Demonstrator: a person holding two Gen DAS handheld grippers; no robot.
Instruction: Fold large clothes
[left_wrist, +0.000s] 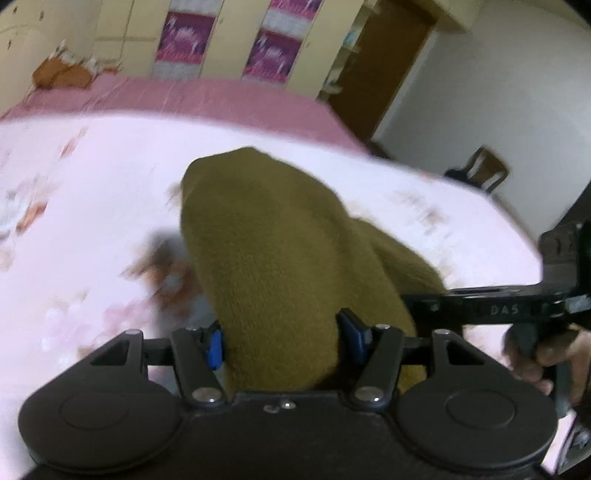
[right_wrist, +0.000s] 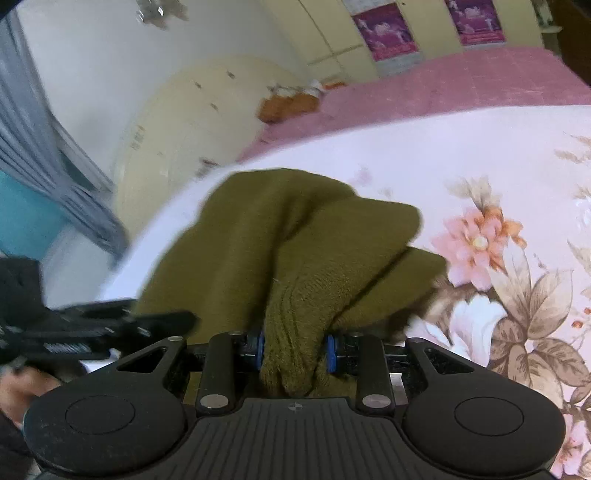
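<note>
olive knit sweater (left_wrist: 273, 258) bunched over floral bedsheet (left_wrist: 92, 192), clamped thick in left gripper (left_wrist: 281, 341), pinched tight in right gripper (right_wrist: 295, 352) just alongside, draping forward away from both.

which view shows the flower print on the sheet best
The right wrist view: the flower print on the sheet is sharp there, with pink petals and brown leaves. The left wrist view shows only blurred smears of it beside the garment.

Floral sheet (right_wrist: 498, 155) on bed w/ pink cover (left_wrist: 207, 96); chair (left_wrist: 485, 168) nearby.
</note>
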